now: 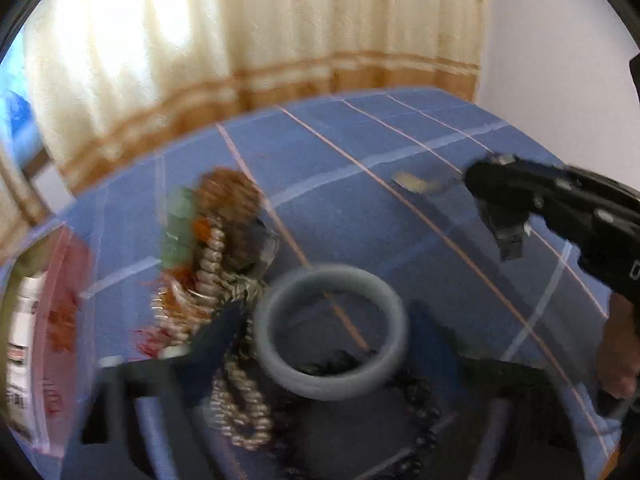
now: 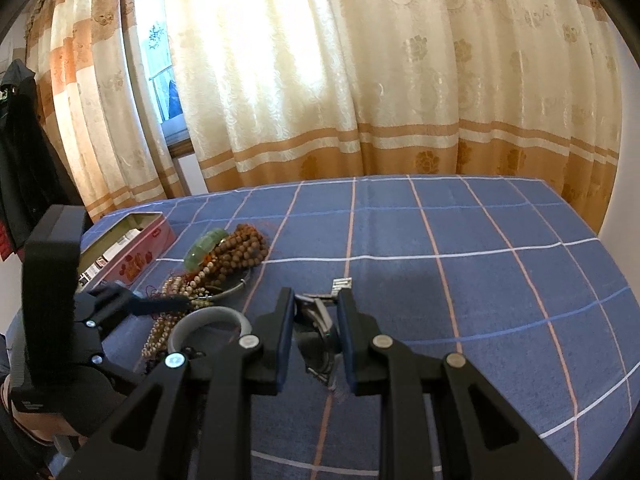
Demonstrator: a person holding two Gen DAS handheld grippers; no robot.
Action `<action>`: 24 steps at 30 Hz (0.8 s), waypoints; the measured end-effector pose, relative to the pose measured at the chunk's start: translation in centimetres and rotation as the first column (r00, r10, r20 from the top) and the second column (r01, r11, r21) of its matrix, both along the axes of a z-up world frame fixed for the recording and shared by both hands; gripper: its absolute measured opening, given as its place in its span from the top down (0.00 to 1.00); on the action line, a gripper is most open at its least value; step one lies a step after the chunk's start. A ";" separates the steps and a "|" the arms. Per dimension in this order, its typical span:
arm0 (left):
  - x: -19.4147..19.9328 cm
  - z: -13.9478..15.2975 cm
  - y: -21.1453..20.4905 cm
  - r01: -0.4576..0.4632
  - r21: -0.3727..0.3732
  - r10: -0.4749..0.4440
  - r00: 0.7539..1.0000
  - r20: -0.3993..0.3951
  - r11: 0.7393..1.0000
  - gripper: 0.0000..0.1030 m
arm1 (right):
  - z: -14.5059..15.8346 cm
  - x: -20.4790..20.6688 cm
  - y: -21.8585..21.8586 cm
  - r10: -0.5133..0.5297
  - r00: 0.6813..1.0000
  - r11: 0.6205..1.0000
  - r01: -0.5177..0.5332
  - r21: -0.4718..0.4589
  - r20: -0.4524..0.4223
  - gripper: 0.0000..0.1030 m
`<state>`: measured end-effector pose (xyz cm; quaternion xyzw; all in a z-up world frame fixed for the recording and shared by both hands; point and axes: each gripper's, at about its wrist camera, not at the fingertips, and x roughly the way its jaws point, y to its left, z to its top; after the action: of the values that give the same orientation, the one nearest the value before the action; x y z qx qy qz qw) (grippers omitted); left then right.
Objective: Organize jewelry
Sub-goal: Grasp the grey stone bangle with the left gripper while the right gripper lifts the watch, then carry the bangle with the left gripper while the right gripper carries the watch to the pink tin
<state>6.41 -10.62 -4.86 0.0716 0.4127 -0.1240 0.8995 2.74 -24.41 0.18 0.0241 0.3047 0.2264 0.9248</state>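
Observation:
A grey bangle (image 1: pixel 332 332) sits between the fingers of my left gripper (image 1: pixel 332 324), which seems shut on it; the view is blurred. It also shows in the right wrist view (image 2: pixel 208 320). Beside it lies a pile of jewelry: brown bead strands (image 2: pixel 240 252), a green jade bangle (image 2: pixel 204 250), pale bead strands (image 1: pixel 212 268) and dark beads (image 1: pixel 420 412). My right gripper (image 2: pixel 316 304) is open around a metal wristwatch (image 2: pixel 318 320) lying on the blue checked cloth (image 2: pixel 460 288).
A pink tin box (image 2: pixel 132 252) with its lid off stands at the table's left edge. Curtains hang behind the table. The cloth's right half holds nothing but its pattern. The right gripper's body (image 1: pixel 560 208) shows in the left wrist view.

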 end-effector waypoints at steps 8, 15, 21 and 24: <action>-0.8 0.8 0.4 -0.017 -0.026 0.018 0.999 0.040 1.000 0.26 | -0.1 -0.3 0.0 0.006 1.000 1.000 -0.006 0.000 0.007 0.77; -2.1 1.9 2.2 -0.050 -0.057 0.055 0.995 0.087 0.997 0.26 | 0.2 -0.4 0.2 0.009 1.000 1.000 -0.009 -0.004 0.003 0.77; -3.9 4.7 4.9 -0.089 -0.110 0.106 0.982 0.154 0.990 0.26 | 2.0 -0.6 2.1 0.053 0.998 0.998 -0.052 -0.044 0.026 0.77; -4.6 6.3 6.9 -0.113 -0.127 0.135 0.973 0.186 0.985 0.26 | 3.4 -0.5 3.8 0.085 0.995 0.995 -0.082 -0.063 0.044 0.77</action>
<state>1.82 -3.71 1.43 0.0053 0.3190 -0.0837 0.9441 2.23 -20.56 3.58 -0.0225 0.2907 0.2560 0.9217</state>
